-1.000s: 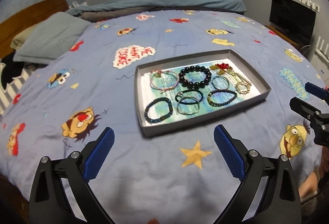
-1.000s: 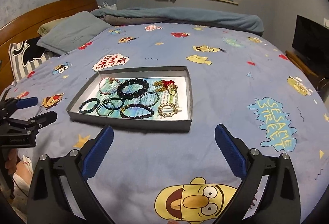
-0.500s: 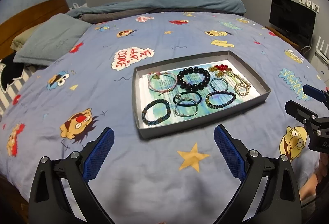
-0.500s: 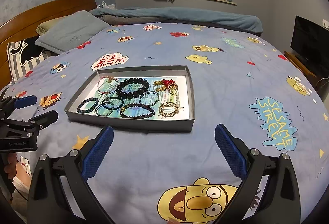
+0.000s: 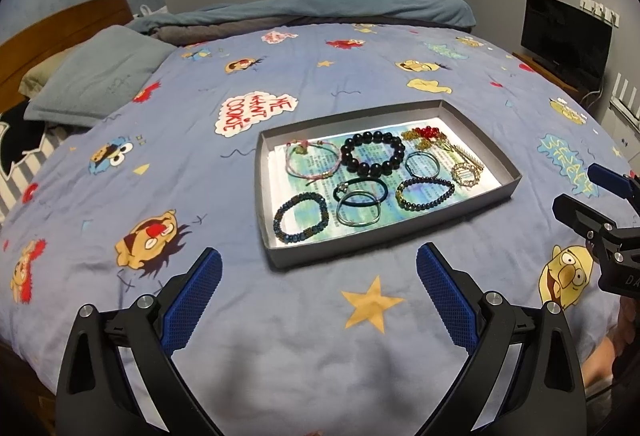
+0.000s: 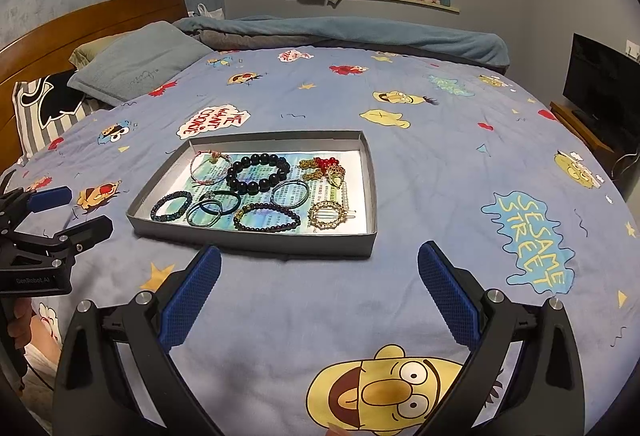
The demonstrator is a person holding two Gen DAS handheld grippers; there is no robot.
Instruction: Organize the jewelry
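Observation:
A grey shallow tray [image 5: 272, 252] [image 6: 256, 242] lies on the bed with several bracelets in it: a big black bead bracelet [image 5: 373, 155] [image 6: 258, 173], a pink cord bracelet [image 5: 311, 159], a dark blue bead bracelet [image 5: 300, 219] [image 6: 171, 207], teal hair ties [image 5: 358, 209], a purple bead bracelet [image 5: 425, 192] [image 6: 267, 222], a gold round clip [image 5: 466, 171] [image 6: 328, 213] and red-gold pieces [image 5: 424, 135]. My left gripper [image 5: 318, 296] is open and empty, short of the tray's near edge. My right gripper [image 6: 320, 296] is open and empty, near the tray's front right corner.
The bed has a blue cartoon cover [image 5: 160, 155]. A grey pillow [image 5: 96, 83] and wooden headboard [image 6: 80, 23] are at the left. A rolled blanket [image 5: 320, 9] lies at the far side. A TV [image 5: 566, 35] stands at the right.
Both grippers have drawn back slightly from the tray; the tray looks a little smaller and shifted left in the left wrist view. Both stay open.

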